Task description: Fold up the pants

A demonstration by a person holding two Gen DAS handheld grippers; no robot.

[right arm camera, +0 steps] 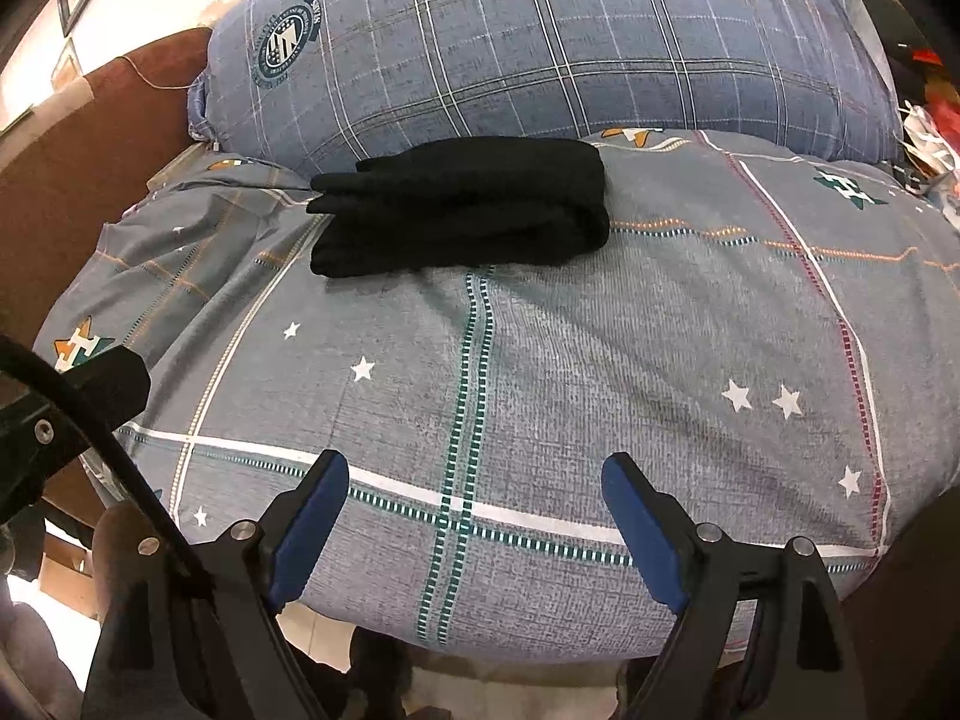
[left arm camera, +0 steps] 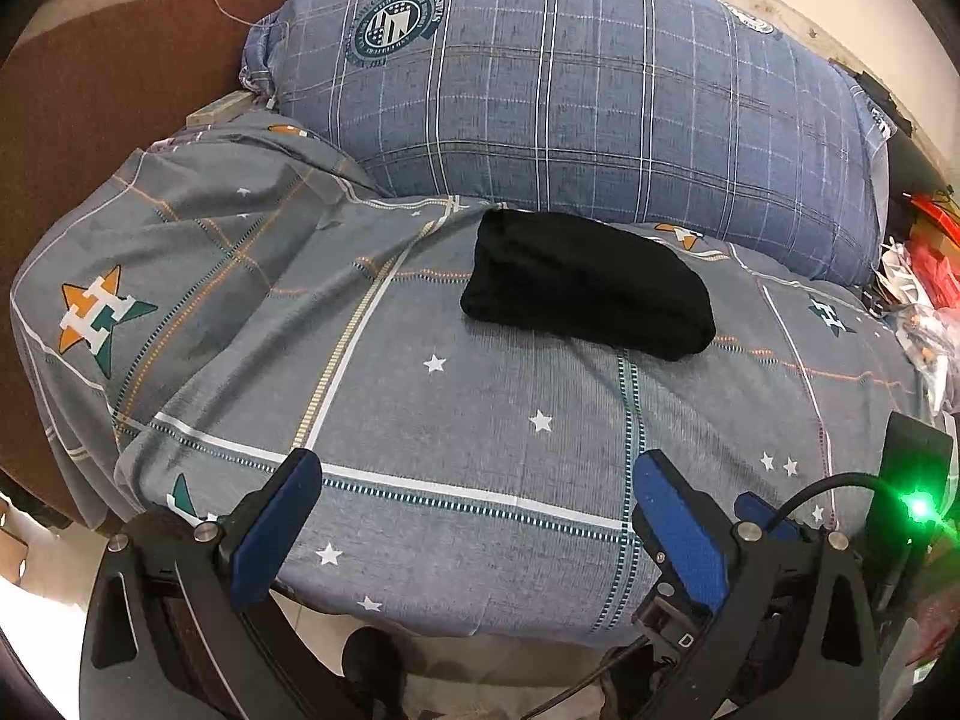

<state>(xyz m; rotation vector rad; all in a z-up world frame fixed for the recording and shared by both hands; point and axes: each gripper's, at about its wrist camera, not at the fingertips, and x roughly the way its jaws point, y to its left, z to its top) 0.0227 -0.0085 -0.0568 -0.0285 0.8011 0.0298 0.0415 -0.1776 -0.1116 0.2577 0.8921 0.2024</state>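
Note:
The black pants [left arm camera: 585, 283] lie folded into a compact bundle on the grey star-patterned bedcover [left arm camera: 468, 420], close to the blue plaid pillow. In the right wrist view the same pants [right arm camera: 465, 207] show stacked layers, with the layered edges on the left. My left gripper [left arm camera: 477, 468] hovers open over the cover's near edge, well short of the bundle, nothing between its blue pads. My right gripper [right arm camera: 474, 471] is also open and empty, above the near edge of the bedcover [right arm camera: 600, 360]. The right gripper's body shows at the left wrist view's lower right.
A large blue plaid pillow [left arm camera: 600, 96] lies behind the pants and fills the back of the bed. A brown headboard or sofa side [left arm camera: 90, 90] rises at the left. Cluttered red and white items [left arm camera: 924, 276] sit at the right edge. Pale floor shows below the cover's near edge.

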